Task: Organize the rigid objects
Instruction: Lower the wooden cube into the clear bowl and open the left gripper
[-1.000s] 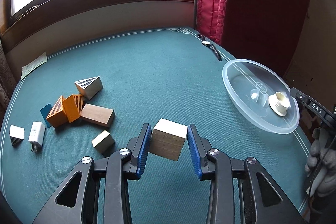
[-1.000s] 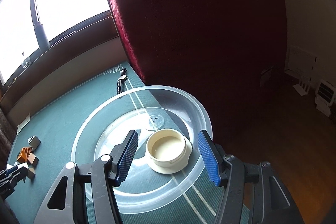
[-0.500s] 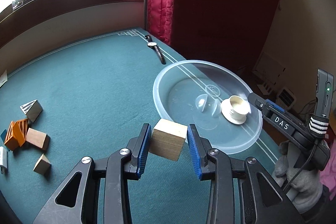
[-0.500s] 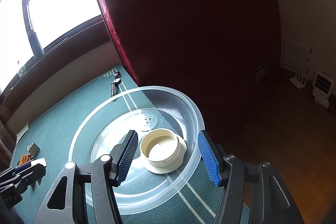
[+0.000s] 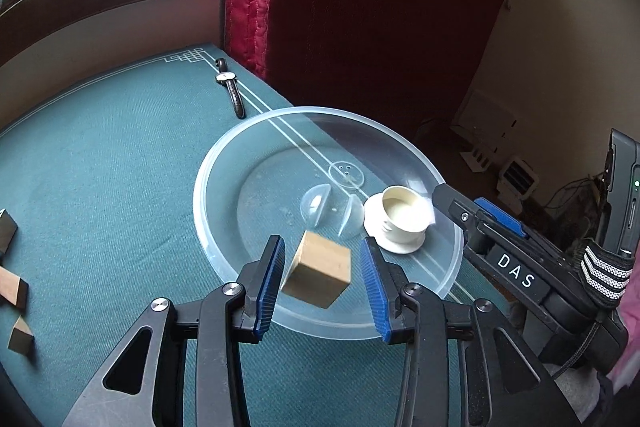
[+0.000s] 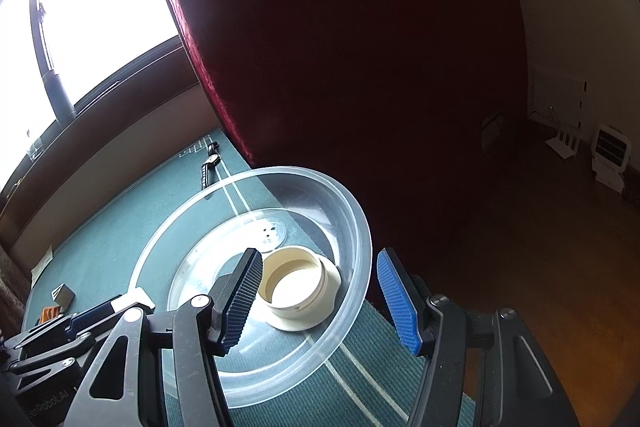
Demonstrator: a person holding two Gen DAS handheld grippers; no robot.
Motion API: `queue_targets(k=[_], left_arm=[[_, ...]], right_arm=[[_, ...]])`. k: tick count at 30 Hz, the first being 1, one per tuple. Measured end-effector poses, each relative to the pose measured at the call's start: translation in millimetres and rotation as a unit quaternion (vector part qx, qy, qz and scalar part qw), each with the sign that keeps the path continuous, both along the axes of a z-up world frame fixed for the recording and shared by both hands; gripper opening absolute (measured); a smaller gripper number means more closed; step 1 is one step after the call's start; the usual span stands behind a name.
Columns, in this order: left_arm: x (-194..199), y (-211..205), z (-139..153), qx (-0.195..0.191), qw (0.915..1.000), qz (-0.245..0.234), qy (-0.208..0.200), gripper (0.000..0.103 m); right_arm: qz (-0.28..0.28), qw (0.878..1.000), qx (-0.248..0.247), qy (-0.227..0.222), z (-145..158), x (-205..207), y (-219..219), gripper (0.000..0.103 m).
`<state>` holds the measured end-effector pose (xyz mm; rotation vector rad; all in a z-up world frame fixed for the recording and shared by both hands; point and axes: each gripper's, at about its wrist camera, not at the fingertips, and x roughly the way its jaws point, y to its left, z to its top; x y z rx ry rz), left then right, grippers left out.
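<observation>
The wooden cube (image 5: 319, 274) sits tilted between the blue pads of the left tongs (image 5: 322, 287), which are closed on it and hold it in the air over the near rim of the clear plastic bowl (image 5: 208, 203). The bowl rests near the desk's right edge, part of its rim reaching past that edge. Inside it stands a cream-coloured round cup (image 5: 401, 219) — just beside a clear dome-shaped piece (image 5: 316, 205).

The right tongs (image 6: 320, 301) are spread wide and grip nothing; one finger is inside the bowl beside the cream cup, the other outside the bowl's rim, so the wall of the bowl runs between them.

On the green desk (image 5: 120, 155) a wristwatch (image 5: 232, 91) lies toward the far right corner, along the white border lines. A few more wooden blocks (image 5: 12, 291) lie at the left edge of the left wrist view — well apart from the bowl. A red curtain (image 5: 360, 7) hangs behind the desk's far right corner.
</observation>
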<state>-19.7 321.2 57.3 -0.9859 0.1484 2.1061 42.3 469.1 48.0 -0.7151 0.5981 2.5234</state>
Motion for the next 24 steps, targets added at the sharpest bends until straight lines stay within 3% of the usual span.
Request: queue_targets(k=[2, 8, 14, 24], left_arm=[[-1.3, -4.4, -2.5, -0.002, 0.9999, 0.011, 0.001, 0.059], [-4.3, -18.8, -6.4, -0.012, 0.9993, 0.035, 0.008, 0.066], [-5.9, -32.4, -8.0, -0.023, 0.998, 0.056, 0.017, 0.072], [-9.4, -61.5, -6.5, -0.025, 0.9955, 0.089, 0.02, 0.072]], right_arm=[[-0.001, 1.0, -0.001, 0.0, -0.7, -0.6, 0.8, 0.066], [0.004, 1.0, 0.001, -0.003, -2.1, -2.2, -1.7, 0.066], [0.014, 1.0, 0.006, -0.004, -1.8, -0.4, -8.7, 0.066], [0.031, 0.999, 0.019, -0.007, -1.1, -1.3, -25.1, 0.067]])
